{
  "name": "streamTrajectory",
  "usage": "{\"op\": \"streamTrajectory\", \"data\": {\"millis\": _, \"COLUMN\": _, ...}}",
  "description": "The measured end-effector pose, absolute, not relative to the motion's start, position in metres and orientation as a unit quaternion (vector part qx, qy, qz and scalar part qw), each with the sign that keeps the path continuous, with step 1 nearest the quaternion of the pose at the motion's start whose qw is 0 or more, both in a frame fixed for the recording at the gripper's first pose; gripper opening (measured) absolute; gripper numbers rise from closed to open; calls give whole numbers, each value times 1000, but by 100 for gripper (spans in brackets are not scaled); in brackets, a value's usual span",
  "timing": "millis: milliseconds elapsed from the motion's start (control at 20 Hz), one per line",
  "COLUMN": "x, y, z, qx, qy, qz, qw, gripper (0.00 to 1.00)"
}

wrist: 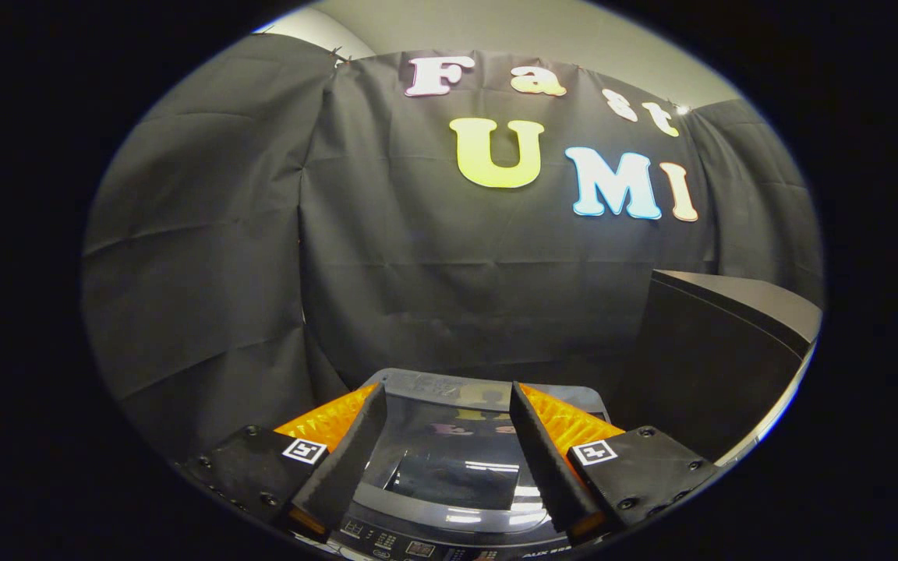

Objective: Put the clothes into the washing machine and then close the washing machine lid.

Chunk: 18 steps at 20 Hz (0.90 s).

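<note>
Gripper (447, 432) poised over washing machine (449, 538), fingers spread wide and holding nothing.

At lower centre of the frame, the machine's glass lid (453, 460) lies shut between and beneath the fingers, its control panel (418, 545) nearest; a dark cabinet (722, 351) stands at right, black cloth wall (262, 257) behind.

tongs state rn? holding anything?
Tongs: open, holding nothing, fingers spread above the closed washing machine lid.
</note>
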<state>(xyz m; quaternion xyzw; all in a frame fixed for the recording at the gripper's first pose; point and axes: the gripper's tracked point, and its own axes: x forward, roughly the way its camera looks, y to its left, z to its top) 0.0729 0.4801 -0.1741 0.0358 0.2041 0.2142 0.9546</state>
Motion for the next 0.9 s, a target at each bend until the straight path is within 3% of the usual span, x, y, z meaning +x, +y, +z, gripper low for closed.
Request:
{"op": "streamTrajectory", "data": {"millis": 450, "x": 48, "y": 383, "z": -89, "qx": 61, "qy": 134, "qz": 197, "qw": 969, "gripper": 98}}
{"op": "streamTrajectory", "data": {"millis": 900, "x": -13, "y": 186, "z": -36, "qx": 16, "qy": 86, "qz": 134, "qw": 987, "gripper": 98}}
